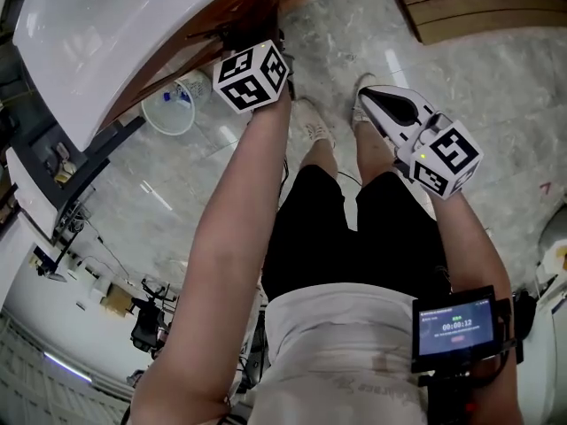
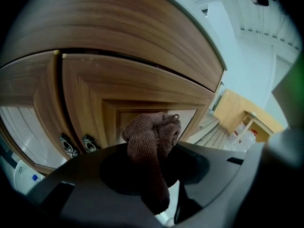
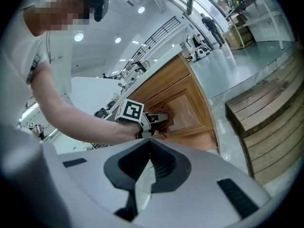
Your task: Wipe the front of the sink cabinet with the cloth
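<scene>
Pinching the brown cloth [image 2: 154, 132] between its fingers, the L gripper [image 2: 151, 175] holds it bunched, sticking out past the fingertips, just in front of the wooden sink cabinet door [image 2: 118, 87]; contact w/ the wood can't be told. R gripper [image 3: 144, 175]: fingers pressed together, nothing between, well apart from the cloth.

Left gripper view: the brown cloth [image 2: 152, 134] covers the tips of the left tongs [image 2: 153, 148], and their dark body hides the lower part of the cabinet front [image 2: 142, 82]. Head view: the marker cube [image 1: 252, 76], upper middle, hides the cloth. The white sink [image 1: 80, 42] is cut off by the top and left edges, and its rim hides most of the cabinet front. Print on the screen [image 1: 454, 326], lower right, is too small to read.
</scene>
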`<state>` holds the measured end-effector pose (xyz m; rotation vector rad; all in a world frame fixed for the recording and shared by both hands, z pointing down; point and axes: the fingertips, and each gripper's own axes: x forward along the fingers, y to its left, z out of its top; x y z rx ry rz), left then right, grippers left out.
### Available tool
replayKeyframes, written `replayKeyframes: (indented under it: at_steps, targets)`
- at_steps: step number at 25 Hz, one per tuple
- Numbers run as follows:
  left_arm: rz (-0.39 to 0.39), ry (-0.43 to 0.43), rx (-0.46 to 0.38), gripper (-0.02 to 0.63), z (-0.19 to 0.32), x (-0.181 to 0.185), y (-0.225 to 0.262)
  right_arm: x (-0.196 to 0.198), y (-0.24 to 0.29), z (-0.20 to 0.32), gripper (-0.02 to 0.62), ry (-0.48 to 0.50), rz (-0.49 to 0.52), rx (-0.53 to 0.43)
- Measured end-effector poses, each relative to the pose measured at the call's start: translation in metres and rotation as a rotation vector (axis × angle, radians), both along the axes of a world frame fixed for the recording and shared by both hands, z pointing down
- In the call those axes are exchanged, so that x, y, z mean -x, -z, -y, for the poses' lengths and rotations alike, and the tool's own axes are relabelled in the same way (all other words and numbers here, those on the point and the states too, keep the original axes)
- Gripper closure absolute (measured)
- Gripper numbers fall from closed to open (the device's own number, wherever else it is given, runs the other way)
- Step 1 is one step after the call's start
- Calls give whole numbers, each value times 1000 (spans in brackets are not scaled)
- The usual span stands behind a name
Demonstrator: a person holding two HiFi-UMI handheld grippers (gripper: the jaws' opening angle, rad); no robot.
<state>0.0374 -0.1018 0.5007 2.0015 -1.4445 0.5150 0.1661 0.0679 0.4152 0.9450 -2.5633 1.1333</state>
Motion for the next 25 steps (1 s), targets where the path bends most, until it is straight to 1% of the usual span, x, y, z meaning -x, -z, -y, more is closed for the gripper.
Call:
replayKeyframes:
  at_steps: [3, 9, 13, 17, 19, 21, 23, 25]
  targets:
    - [-3, -27, 2, 439, 6, -21, -3, -15, -2, 11, 583, -10, -1, 1]
    - [-9, -117, -19, 439, 17, -74, -4, -40, -6, 21, 583, -26, 3, 2]
    - [-13, -139, -22, 439, 24, -105, -15, -64, -17, 22, 583, -39, -2, 17]
    - [8, -123, -25, 439, 26, -112, -22, -75, -24, 23, 583, -45, -7, 32]
    - [8, -135, -21, 439, 23, -116, -26, -77, -25, 24, 583, -47, -11, 37]
    - [-13, -178, -26, 439, 26, -129, -26, -79, -25, 27, 583, -55, -15, 34]
    - [-76, -227, -35, 437, 28, -149, -23, -82, -25, 28, 583, -60, -20, 34]
    - [-127, -242, -34, 437, 27, -164, -23, -85, -25, 26, 583, -57, -25, 37]
